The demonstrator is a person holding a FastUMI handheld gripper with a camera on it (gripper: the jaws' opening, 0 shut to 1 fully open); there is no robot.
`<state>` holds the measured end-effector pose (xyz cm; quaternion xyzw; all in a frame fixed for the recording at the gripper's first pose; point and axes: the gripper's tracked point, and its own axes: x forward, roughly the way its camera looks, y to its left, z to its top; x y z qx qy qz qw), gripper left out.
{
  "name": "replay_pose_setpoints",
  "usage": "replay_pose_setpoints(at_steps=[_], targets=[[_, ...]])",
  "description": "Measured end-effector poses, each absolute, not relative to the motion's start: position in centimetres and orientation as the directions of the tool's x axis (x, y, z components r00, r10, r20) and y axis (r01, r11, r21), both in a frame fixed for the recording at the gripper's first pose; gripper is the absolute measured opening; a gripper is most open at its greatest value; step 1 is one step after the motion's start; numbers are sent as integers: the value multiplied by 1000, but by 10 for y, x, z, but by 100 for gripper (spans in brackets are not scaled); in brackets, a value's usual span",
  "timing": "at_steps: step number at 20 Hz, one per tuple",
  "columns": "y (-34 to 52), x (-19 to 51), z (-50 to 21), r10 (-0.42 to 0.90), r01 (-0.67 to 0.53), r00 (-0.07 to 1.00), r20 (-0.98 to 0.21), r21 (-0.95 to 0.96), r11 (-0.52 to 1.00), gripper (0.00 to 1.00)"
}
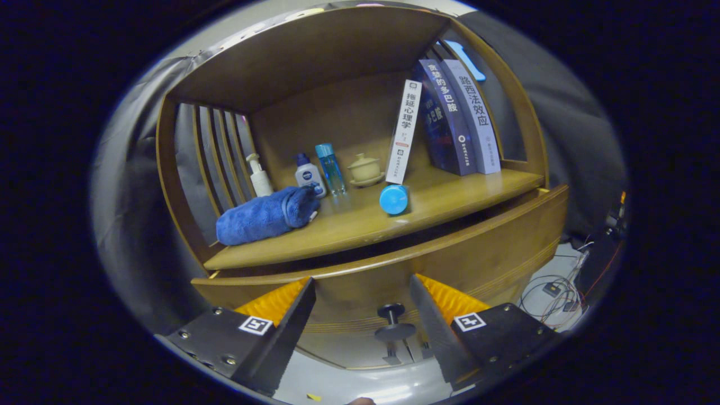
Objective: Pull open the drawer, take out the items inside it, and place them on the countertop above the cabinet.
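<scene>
The jaws stood apart, gripping nothing, just in front of the wooden drawer; its dark knob sat between the fingers, low down and untouched; the drawer looked slightly pulled out, though the gap above it was too dark to be sure; on the worktop above lay a rolled blue towel, a pump bottle, two small bottles, a lidded cup, a blue cap and three books.
</scene>
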<state>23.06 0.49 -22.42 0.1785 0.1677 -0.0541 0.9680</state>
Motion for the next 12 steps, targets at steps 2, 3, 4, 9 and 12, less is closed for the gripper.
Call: replay_pose_setpoints(at_steps=[2, 3, 4, 9, 12], targets=[[4, 234, -225, -41, 164, 938, -345, 336, 927, 100], [4, 236, -226, -40, 164, 937, -347, 337, 927, 100], [3, 238, -226, -38, 164, 936, -349, 338, 927, 100], [3, 250, -227, -37, 166, 935, -353, 343, 925, 100], [3, 255, -228, -30, 163, 931, -365, 340, 926, 100]])
